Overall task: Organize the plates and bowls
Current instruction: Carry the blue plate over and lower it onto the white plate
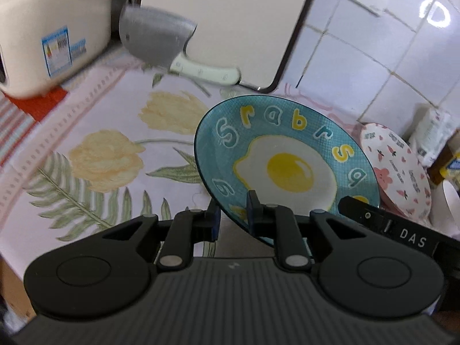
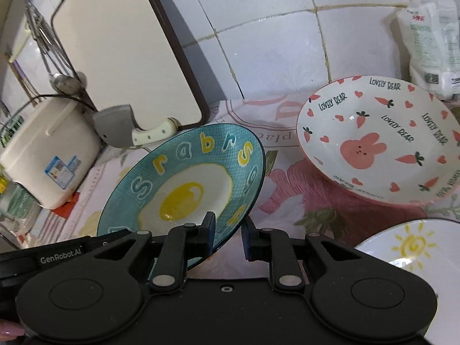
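A teal plate [image 1: 287, 166] [image 2: 184, 184] with a fried-egg picture and coloured letters hangs tilted above the flowered tablecloth [image 1: 100, 155]. My left gripper [image 1: 233, 218] is shut on its near rim, one pad above and one below. My right gripper [image 2: 228, 235] is shut on the opposite rim, and its black body [image 1: 382, 224] shows in the left wrist view. The left gripper's body [image 2: 72, 256] shows at the lower left of the right wrist view. A white and pink rabbit plate [image 2: 379, 141] [image 1: 399, 169] rests on the cloth to the right.
A white dish with a yellow sun [image 2: 408, 247] lies at the near right. A cleaver [image 1: 161, 40] leans on a cutting board [image 1: 230, 23] against the tiled wall. A white cooker [image 2: 49, 152] stands at the left, and a plastic bag [image 2: 431, 46] at the far right.
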Motion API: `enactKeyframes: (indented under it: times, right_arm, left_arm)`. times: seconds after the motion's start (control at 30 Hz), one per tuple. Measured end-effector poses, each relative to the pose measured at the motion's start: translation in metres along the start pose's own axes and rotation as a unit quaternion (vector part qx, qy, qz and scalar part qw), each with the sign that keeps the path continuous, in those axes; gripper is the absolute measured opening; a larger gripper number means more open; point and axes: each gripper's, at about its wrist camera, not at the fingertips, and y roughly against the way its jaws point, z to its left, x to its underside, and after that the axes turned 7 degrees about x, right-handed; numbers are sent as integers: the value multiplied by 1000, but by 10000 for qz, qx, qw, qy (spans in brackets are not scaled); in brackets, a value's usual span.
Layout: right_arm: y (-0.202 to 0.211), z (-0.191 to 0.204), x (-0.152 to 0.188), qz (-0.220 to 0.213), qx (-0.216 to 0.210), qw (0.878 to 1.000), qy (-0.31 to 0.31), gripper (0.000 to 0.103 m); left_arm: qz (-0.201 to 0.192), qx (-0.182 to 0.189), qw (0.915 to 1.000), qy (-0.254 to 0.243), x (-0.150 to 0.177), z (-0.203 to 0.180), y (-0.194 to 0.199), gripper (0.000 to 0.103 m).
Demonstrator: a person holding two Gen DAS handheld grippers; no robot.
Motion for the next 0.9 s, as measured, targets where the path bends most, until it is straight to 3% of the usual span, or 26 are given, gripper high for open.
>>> enactKeyframes:
  times: [0.33,0.9]
  right_arm:
    - [88,-12,6,-455,-192,9986,-182,24]
    - [195,-73,56,-474,206,9977,-439,25]
  left_arm:
    - [-312,376,9983,-307,7,-34,74,16]
    - [86,1045,9923,-658,67,-102,116,16]
